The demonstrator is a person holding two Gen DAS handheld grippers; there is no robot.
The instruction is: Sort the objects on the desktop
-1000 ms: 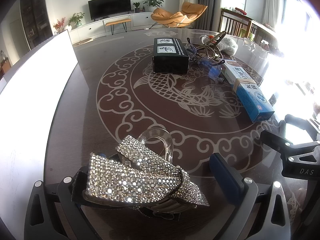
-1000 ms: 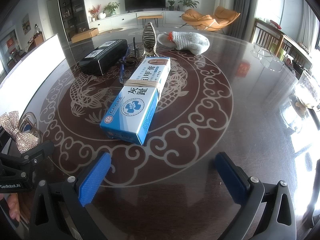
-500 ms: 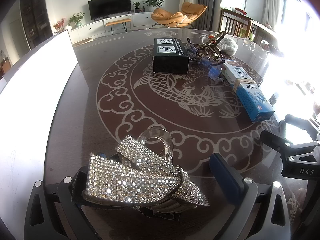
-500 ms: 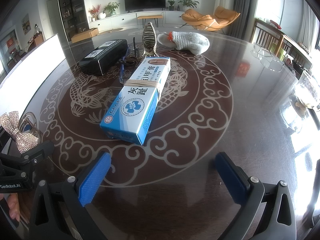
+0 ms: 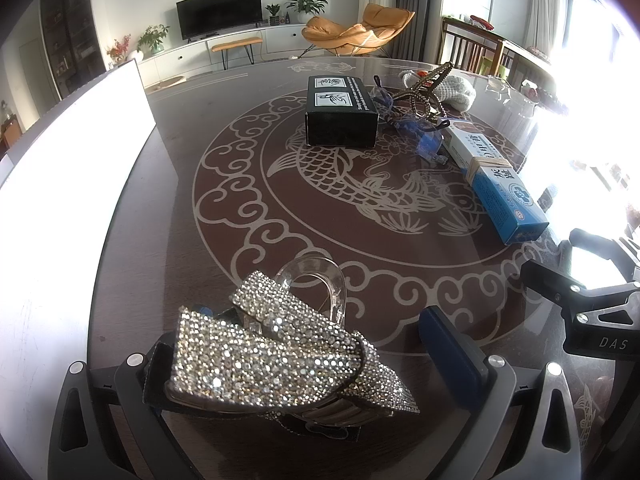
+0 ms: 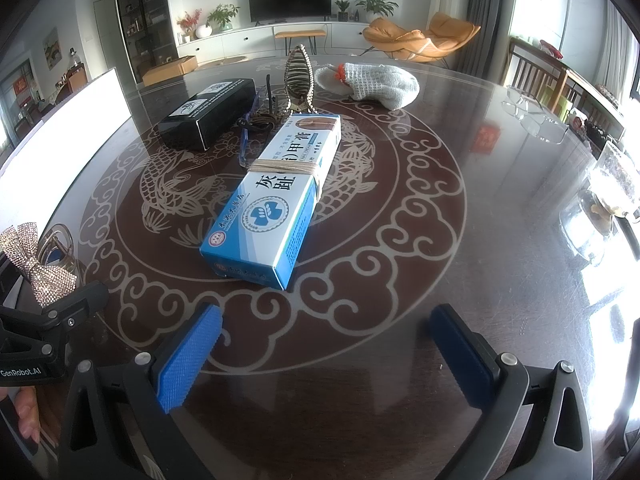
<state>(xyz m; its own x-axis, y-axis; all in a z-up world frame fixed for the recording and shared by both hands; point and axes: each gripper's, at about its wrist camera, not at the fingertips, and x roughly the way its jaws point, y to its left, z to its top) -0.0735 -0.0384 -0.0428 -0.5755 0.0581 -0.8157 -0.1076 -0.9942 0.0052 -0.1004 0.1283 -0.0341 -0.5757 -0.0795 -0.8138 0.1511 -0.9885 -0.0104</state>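
Note:
A rhinestone bow hair clip (image 5: 276, 356) with a clear claw (image 5: 320, 284) lies on the dark patterned table (image 5: 248, 184) between the fingers of my left gripper (image 5: 312, 316). It covers the left pad, and the jaws stand wide apart, so the gripper is open. My right gripper (image 6: 326, 316) is open and empty, just short of a blue and white medicine box (image 6: 276, 200) bound with twine. Behind it are a black box (image 6: 208, 114), a beaded clip (image 6: 299, 76) and a white knitted glove (image 6: 368, 80). The bow (image 6: 36, 264) also shows at the right view's left edge.
A white panel (image 5: 60, 200) borders the table on the left. Blue-framed glasses (image 5: 424, 136) lie between the black box (image 5: 340, 108) and the medicine box (image 5: 500, 184). Clear glasses (image 6: 532, 116) rest far right. A hand (image 6: 28, 416) holds the left gripper.

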